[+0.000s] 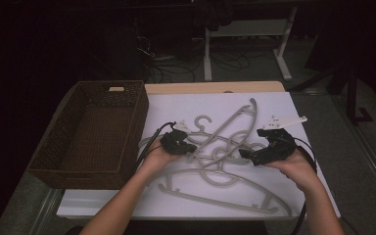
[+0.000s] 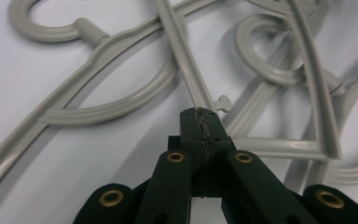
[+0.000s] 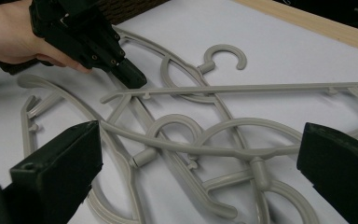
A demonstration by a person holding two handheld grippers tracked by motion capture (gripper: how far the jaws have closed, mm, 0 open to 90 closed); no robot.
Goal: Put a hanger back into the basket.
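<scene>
Left gripper [image 2: 200, 114] pinches a grey hanger's bar [image 2: 186, 70]; right gripper [image 3: 200, 154] gapes wide, empty.

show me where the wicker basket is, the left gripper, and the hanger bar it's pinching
wicker basket [image 1: 138, 128], high view, on its right wall.
left gripper [image 2: 200, 113], left gripper view, at the closed jaw tips.
hanger bar [image 2: 179, 44], left gripper view, on the straight bar above the jaws.

Left tongs [image 1: 192, 148] pinched closed, right tongs [image 1: 243, 153] spread wide.
</scene>
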